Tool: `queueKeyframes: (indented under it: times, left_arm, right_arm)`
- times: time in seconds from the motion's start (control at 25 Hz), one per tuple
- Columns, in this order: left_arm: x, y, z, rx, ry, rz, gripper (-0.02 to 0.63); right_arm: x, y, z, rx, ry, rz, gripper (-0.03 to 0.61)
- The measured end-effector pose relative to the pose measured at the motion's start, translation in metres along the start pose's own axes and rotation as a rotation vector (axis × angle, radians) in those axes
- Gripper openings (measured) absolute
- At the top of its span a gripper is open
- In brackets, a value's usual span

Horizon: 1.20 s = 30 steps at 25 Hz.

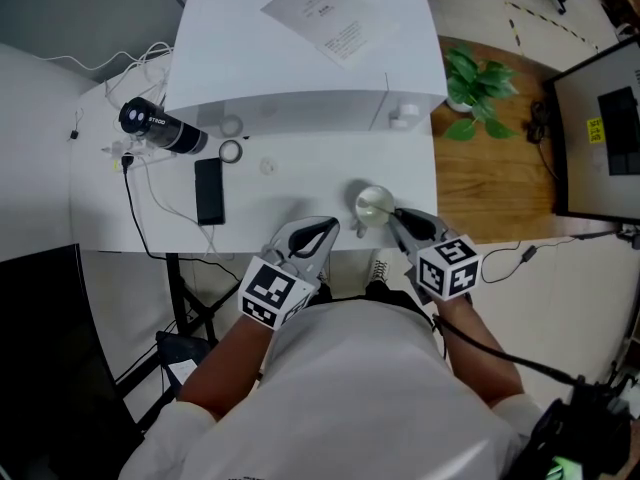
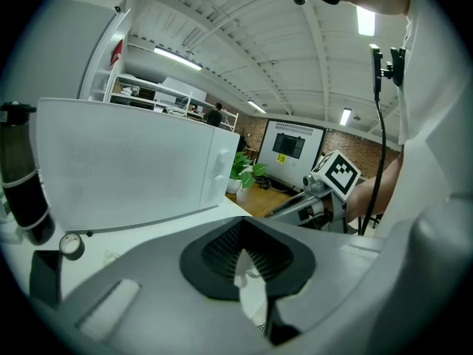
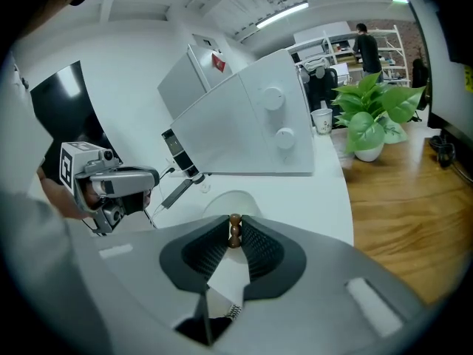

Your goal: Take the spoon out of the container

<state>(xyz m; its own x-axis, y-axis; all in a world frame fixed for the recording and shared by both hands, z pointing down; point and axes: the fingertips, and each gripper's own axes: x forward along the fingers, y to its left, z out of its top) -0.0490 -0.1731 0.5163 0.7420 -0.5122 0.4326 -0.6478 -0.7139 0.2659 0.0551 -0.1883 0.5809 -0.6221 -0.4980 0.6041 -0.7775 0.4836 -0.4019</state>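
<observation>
White table [image 1: 300, 183]; wood floor [image 1: 500, 203] (potted plant [image 1: 478, 83])

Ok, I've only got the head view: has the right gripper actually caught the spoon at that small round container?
Observer: Yes, the right gripper is shut on the brown beaded spoon handle.
Operator: And the left one?
Observer: The left gripper is shut with nothing between its jaws.
Operator: Is the spoon out?
Observer: Can't tell; the pale round container sits just beyond the jaw tips, and the spoon's bowl end is hidden.
</observation>
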Motion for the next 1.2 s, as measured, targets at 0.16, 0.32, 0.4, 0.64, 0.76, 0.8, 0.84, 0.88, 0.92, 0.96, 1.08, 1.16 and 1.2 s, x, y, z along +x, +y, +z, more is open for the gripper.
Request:
queueKeyframes:
  times: [0.16,0.32,0.4,0.64,0.76,0.8,0.84,0.88,0.92,0.96,1.08,1.16,1.2]
  left_arm:
    - [-0.002,-0.002,0.002,0.002,-0.006,-0.003,0.004]
    - [-0.004,-0.005,0.005,-0.005,-0.020,-0.011,0.005]
    - [-0.005,-0.006,0.005,-0.004,-0.027,-0.012,0.005]
    - [-0.012,-0.011,0.014,0.024,-0.054,0.001,0.004]
    - [-0.018,-0.014,0.021,0.037,-0.074,0.012,0.005]
    - [-0.020,-0.016,0.023,0.041,-0.079,0.014,0.003]
    - [-0.022,-0.018,0.024,0.046,-0.085,0.016,0.003]
    - [-0.024,-0.020,0.026,0.051,-0.092,0.016,0.003]
    - [-0.026,-0.022,0.029,0.052,-0.098,0.015,0.004]
    - [-0.027,-0.024,0.031,0.046,-0.106,0.013,0.005]
    - [-0.032,-0.028,0.037,-0.007,-0.138,0.001,0.004]
    - [-0.035,-0.030,0.041,-0.009,-0.151,0.005,0.004]
    - [-0.037,-0.032,0.043,0.001,-0.154,0.007,0.003]
  right_arm:
    - [-0.003,0.003,0.003,-0.011,-0.010,-0.001,0.058]
    - [-0.010,0.006,0.007,-0.039,-0.021,-0.011,0.057]
    - [-0.015,0.008,0.012,-0.048,-0.036,-0.013,0.057]
    - [-0.036,0.017,0.029,-0.067,-0.081,-0.009,0.057]
    - [-0.049,0.022,0.038,-0.077,-0.111,-0.004,0.057]
    - [-0.054,0.024,0.041,-0.078,-0.122,0.000,0.057]
    - [-0.058,0.027,0.044,-0.079,-0.133,0.004,0.057]
    - [-0.063,0.030,0.047,-0.077,-0.146,0.012,0.057]
    - [-0.067,0.033,0.050,-0.071,-0.161,0.023,0.057]
    - [-0.072,0.037,0.053,-0.060,-0.176,0.039,0.057]
    - [-0.084,0.048,0.061,-0.028,-0.221,0.091,0.057]
    - [-0.093,0.053,0.066,-0.029,-0.247,0.102,0.057]
    - [-0.097,0.055,0.069,-0.032,-0.258,0.103,0.057]
